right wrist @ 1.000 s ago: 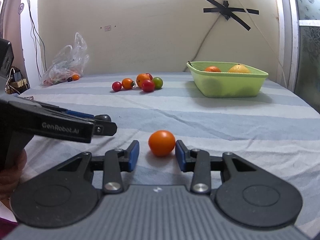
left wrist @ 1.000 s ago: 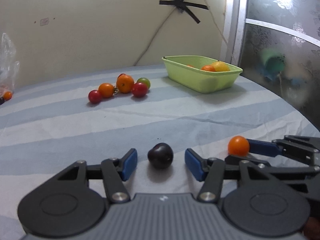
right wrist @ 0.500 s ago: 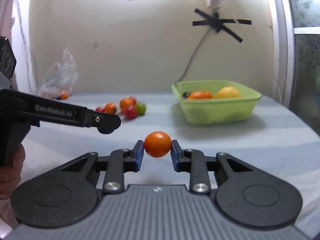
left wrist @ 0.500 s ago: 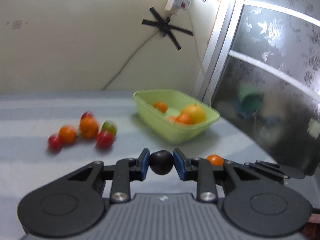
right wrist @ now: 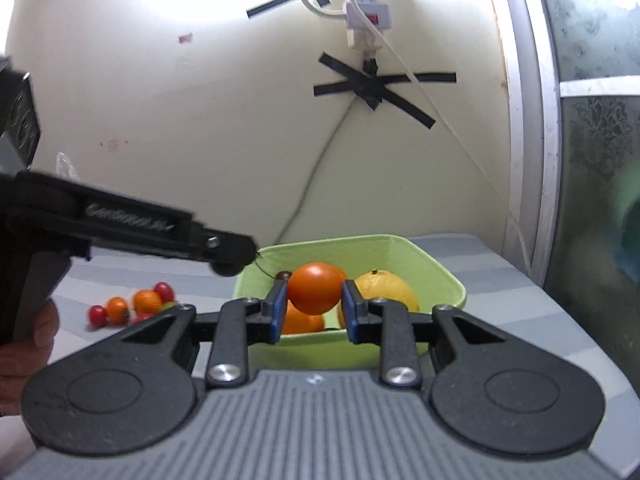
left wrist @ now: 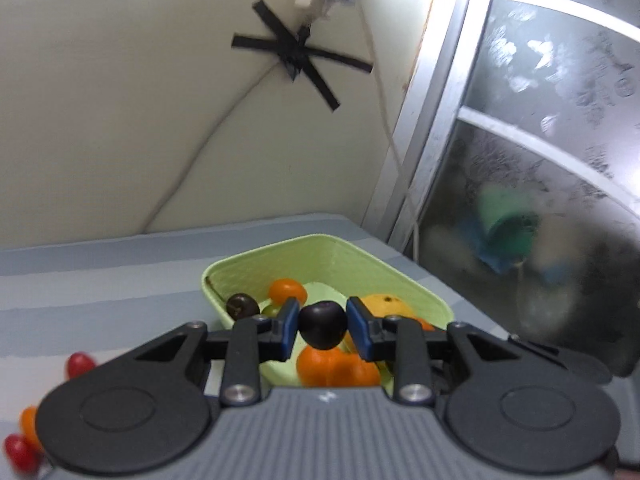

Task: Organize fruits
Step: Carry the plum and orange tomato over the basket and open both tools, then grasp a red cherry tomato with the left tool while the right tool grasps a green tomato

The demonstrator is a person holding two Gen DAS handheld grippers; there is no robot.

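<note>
the left gripper point(left wrist: 323, 327) is clenched on a dark plum-coloured fruit point(left wrist: 323, 325), held between its blue pads point(left wrist: 289, 328) at the centre of the left wrist view, above the near end of the pale green tub point(left wrist: 404, 280); in the tub lie an orange tomato point(left wrist: 286, 290), another dark fruit point(left wrist: 241, 306), a yellow citrus point(left wrist: 385, 306) and an orange fruit point(left wrist: 336, 366) right under the held one; red and orange cherry tomatoes point(left wrist: 80, 363) sit on the striped cloth point(left wrist: 100, 280) at the lower left; the right gripper point(right wrist: 314, 304) is clenched on an orange tomato point(right wrist: 315, 289), centre of its view, in front of the tub point(right wrist: 448, 280); the left gripper's body point(right wrist: 132, 224) crosses the left of that view, hiding part of the cloth; black tape point(right wrist: 376, 88) crosses the wall at upper right.
</note>
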